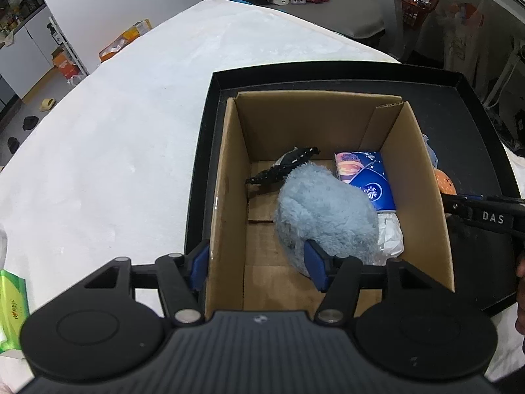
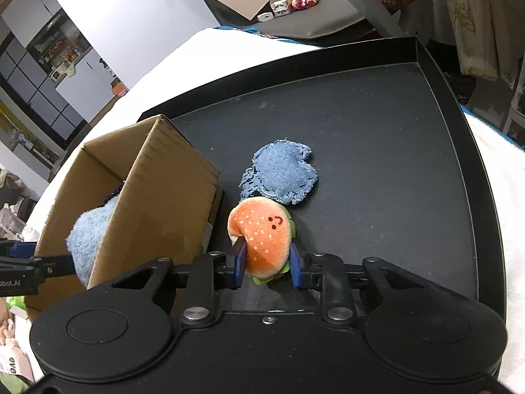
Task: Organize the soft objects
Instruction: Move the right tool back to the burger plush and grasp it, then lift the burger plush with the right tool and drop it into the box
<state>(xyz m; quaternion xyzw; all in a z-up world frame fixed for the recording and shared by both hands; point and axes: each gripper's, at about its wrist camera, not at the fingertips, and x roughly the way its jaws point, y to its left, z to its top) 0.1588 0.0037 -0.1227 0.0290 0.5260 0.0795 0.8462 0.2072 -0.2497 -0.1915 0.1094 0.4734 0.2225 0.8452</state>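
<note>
Left wrist view showed the left tongs spread wide over a brown cardboard box. One blue pad sat outside the box wall and the other pad touched a fluffy blue plush lying inside the box. Beside the plush were a blue tissue pack, a crinkly white bag and a black lacy thing. The box stood in a black tray on a desk with a white cover. A green pack lay at the left edge of the desk. Right wrist view showed the right tongs pinching a little burger plush from both sides, low over the tray floor and just beside the box. A blue denim patch lay flat on the tray, touching the far side of the burger plush. The fluffy blue plush peeked over the near end of the box.
</note>
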